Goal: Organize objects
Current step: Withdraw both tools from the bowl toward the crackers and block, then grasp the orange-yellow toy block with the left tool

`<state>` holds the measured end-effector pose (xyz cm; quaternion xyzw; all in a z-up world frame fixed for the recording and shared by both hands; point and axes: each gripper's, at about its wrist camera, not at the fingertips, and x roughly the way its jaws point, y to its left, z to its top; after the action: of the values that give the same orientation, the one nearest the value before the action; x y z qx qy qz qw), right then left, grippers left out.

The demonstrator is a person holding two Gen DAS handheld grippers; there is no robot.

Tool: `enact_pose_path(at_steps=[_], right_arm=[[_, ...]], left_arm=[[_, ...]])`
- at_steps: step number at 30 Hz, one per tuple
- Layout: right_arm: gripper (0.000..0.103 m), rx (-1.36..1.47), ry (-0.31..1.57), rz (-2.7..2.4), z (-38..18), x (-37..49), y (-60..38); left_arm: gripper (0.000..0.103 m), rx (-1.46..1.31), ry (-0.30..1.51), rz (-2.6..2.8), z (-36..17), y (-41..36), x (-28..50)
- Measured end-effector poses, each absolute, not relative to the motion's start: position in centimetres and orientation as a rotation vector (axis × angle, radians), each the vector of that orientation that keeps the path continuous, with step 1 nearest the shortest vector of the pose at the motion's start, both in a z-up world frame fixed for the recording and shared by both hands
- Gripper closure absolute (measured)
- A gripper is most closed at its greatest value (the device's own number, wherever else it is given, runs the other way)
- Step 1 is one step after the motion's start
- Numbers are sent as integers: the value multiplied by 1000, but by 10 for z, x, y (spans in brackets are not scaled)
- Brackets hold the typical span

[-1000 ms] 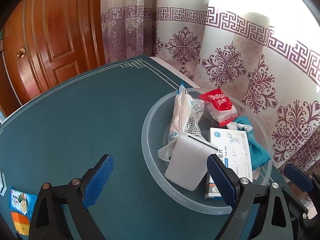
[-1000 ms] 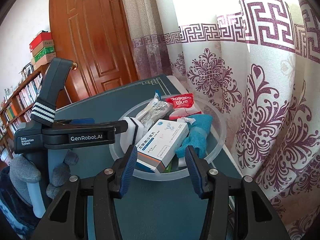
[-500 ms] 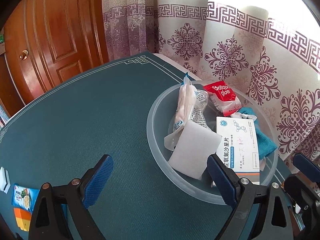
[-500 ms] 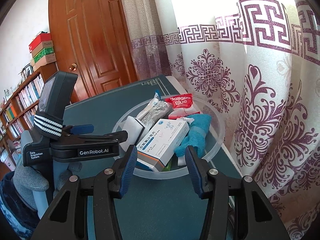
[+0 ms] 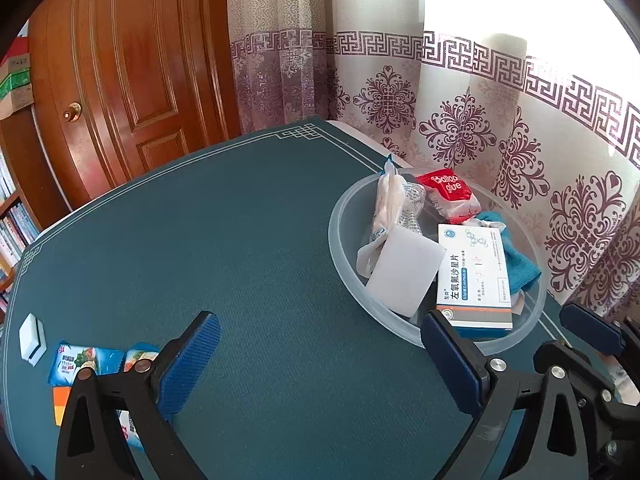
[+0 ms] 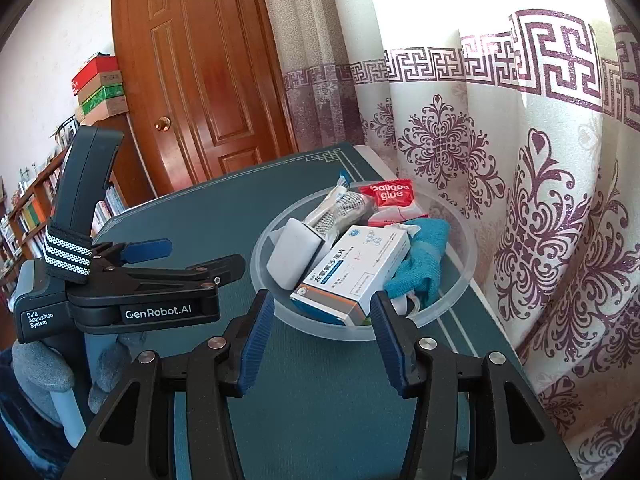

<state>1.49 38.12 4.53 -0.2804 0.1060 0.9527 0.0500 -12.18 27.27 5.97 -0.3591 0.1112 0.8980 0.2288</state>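
Both grippers empty: left gripper [image 5: 316,364] farther back from the bowl [image 5: 340,256] than before, fingers opening; right gripper [image 6: 322,336] part-open.

Snack packets [image 5: 92,364] at the table's near-left corner lie partly hidden behind the left gripper [image 5: 320,364], their print too small to read. In the clear bowl [image 6: 460,280], a medicine box [image 6: 356,268] covers most of a teal cloth [image 6: 424,264].

Home room: panelled wooden door [image 6: 208,92], patterned curtains [image 6: 500,152], bookshelves [image 6: 36,204], green-clothed table [image 5: 224,240].
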Motion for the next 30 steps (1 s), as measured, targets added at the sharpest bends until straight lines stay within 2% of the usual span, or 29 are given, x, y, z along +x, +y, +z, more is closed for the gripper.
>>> enact_pose_path(at_steps=[14, 30], right_arm=[[47, -956, 317, 2964, 36, 12, 340], [45, -1101, 294, 3005, 21, 0, 295]], left_arm=[[1, -1010, 285, 2614, 63, 205, -112], [1, -1106, 160, 2771, 53, 115, -120]])
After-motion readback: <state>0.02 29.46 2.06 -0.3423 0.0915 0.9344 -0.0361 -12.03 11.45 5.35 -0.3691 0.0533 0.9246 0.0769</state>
